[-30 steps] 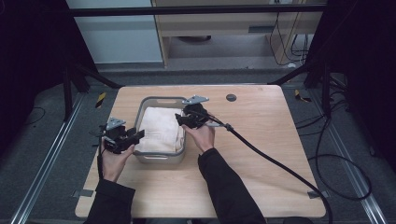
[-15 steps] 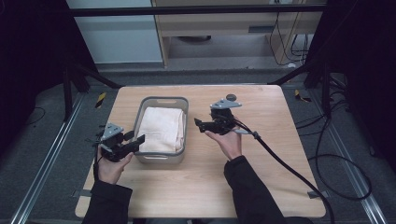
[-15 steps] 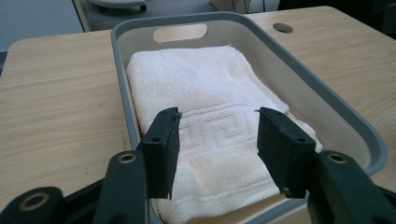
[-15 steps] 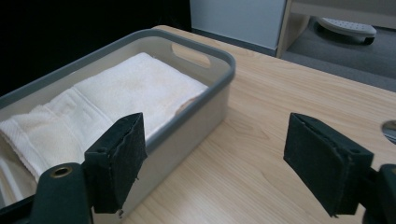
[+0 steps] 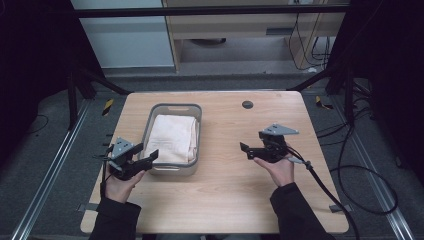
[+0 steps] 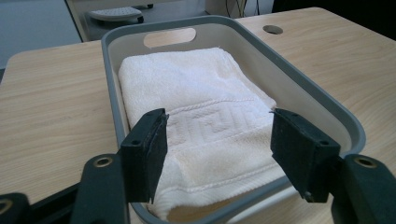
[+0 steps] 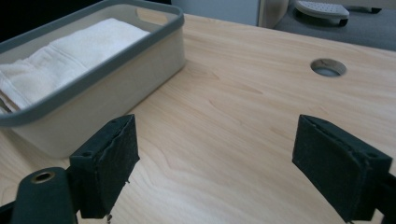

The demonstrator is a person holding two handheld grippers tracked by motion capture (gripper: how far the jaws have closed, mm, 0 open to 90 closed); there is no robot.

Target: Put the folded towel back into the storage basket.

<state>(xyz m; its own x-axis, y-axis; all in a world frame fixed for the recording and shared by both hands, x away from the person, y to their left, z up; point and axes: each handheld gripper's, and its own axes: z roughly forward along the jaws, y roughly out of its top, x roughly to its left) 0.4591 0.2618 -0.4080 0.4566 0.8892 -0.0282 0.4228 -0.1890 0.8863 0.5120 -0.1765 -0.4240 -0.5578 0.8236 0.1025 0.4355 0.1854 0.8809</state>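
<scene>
Pale wood-grain surface carries everything, its edges rounded at the corners and dropping to grey floor on every side. At the left, the left gripper is held in a hand close to the surface's left edge, at the near left corner of the grey rectangular plastic basket. Its jaws stand wide apart with nothing between them; in the left gripper view they frame the basket's near end. A folded white terry towel lies flat inside the basket, below the rim, with a slot handle cut in the far wall. Right of the basket runs a broad bare stretch of wood. Across it, well apart from the basket, the right gripper is held in the other hand, pointing left, jaws spread wide and holding nothing. A small round hole sits near the far edge. The black cable trails off toward the near right corner.
</scene>
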